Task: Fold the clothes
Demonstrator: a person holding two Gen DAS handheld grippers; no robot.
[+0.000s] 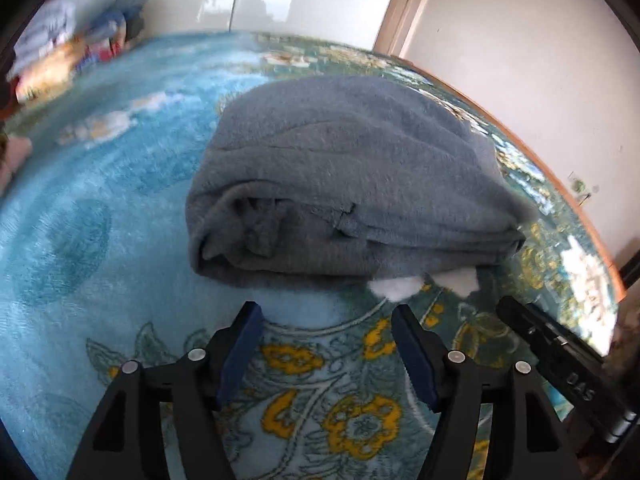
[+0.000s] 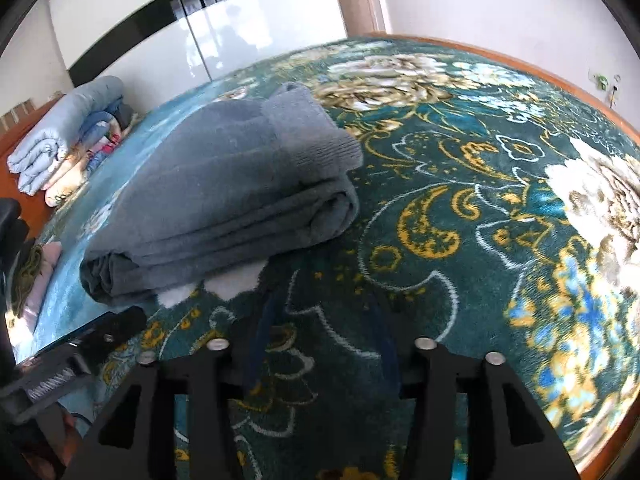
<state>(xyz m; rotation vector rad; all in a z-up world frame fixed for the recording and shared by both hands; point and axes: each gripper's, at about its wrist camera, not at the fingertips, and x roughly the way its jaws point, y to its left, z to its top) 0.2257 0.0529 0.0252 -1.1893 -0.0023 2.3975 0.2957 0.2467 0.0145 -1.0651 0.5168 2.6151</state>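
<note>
I am looking at the thick blue-grey fleece garment (image 1: 352, 184), which is lying folded into a fat bundle on the teal floral plush blanket (image 1: 80, 248) that covers the bed. Its stacked layers and a bunched, rolled end are facing my left gripper (image 1: 326, 344), whose blue-padded jaws are standing wide with nothing between them, just short of the bundle's near edge. In the right wrist view the right gripper (image 2: 320, 344) is blurred, but its jaws are also standing apart and empty over the blanket, with the bundle (image 2: 224, 200) lying up and to its left and the ribbed cuff or hem on top at the far end.

I judge the fold on this piece to be about done, so I am treating this step as tidying or moving the bundle. To do it well, I am planning to bring both sets of jaws in low at the near edge, one towards each end, and to catch all the layers rather than only the top one. Pinching only the top layer could peel the fold open. The pile of folded bedding (image 2: 60, 136) at the far side should stay undisturbed.
</note>
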